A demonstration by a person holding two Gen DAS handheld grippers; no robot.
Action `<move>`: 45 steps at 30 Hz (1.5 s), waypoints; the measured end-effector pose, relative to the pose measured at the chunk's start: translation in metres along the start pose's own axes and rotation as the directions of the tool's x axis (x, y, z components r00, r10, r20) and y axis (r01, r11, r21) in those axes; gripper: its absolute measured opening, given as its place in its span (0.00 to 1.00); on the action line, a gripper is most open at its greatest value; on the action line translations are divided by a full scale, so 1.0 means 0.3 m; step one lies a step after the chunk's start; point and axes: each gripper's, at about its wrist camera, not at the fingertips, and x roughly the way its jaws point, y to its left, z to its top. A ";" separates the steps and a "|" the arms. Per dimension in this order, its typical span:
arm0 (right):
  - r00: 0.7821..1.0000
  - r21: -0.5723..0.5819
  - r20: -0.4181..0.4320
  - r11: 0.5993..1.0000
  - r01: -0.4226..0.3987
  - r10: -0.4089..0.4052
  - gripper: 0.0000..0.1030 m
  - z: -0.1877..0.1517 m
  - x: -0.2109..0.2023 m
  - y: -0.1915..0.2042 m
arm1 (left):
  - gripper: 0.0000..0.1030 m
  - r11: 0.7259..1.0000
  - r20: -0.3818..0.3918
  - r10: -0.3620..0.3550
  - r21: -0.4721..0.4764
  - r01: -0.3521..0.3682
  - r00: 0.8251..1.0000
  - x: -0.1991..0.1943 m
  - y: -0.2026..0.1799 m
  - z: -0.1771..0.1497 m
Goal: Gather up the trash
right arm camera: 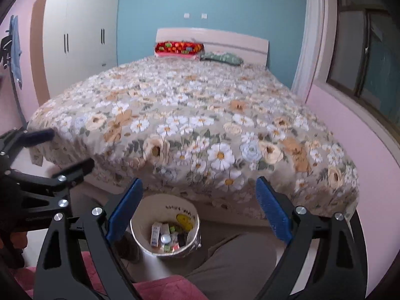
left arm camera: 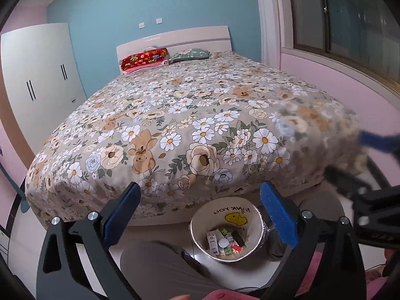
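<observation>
Both hand-held grippers hang with jaws spread wide and nothing between them: the left gripper (left arm camera: 200, 215) and the right gripper (right arm camera: 200, 210), each above the round trash bin (left arm camera: 200, 225) just below and ahead. Small boxes and wrappers (left arm camera: 225, 243) lie inside; the floral bedspread (left arm camera: 175, 115) beyond looks bare. A careless sweep could tip the light bin. Its inner wall shows a yellow smiley and upside-down letters, seemingly "THANK YOU".
</observation>
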 end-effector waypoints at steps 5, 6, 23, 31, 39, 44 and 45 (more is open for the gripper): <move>0.999 0.009 -0.032 1.000 -0.012 0.012 0.87 -0.012 0.024 -0.003 | 0.95 1.000 -0.002 0.007 0.006 -0.007 1.000 0.000 -0.008 -0.002; 0.999 0.008 -0.033 1.000 -0.011 0.012 0.87 -0.014 0.024 -0.001 | 0.95 1.000 -0.005 0.005 0.003 -0.005 1.000 0.001 -0.007 -0.003; 1.000 -0.012 -0.030 1.000 -0.007 0.007 0.87 -0.017 0.025 -0.005 | 0.95 1.000 -0.014 0.011 -0.005 -0.011 1.000 0.007 -0.004 -0.014; 1.000 -0.015 -0.027 1.000 -0.006 0.006 0.87 -0.019 0.026 -0.015 | 0.95 1.000 -0.016 0.016 -0.010 -0.016 1.000 0.009 0.001 -0.015; 1.000 -0.016 -0.026 1.000 -0.008 0.008 0.87 -0.019 0.026 -0.014 | 0.95 1.000 -0.027 0.011 -0.019 -0.011 1.000 0.016 0.004 -0.016; 1.000 -0.017 -0.028 1.000 -0.009 0.008 0.87 -0.020 0.025 -0.012 | 0.95 1.000 -0.038 0.000 -0.017 -0.001 0.999 0.024 -0.003 -0.018; 1.000 -0.017 -0.028 1.000 -0.009 0.008 0.87 -0.020 0.025 -0.014 | 0.95 1.000 -0.039 0.002 -0.019 -0.003 0.999 0.024 -0.006 -0.018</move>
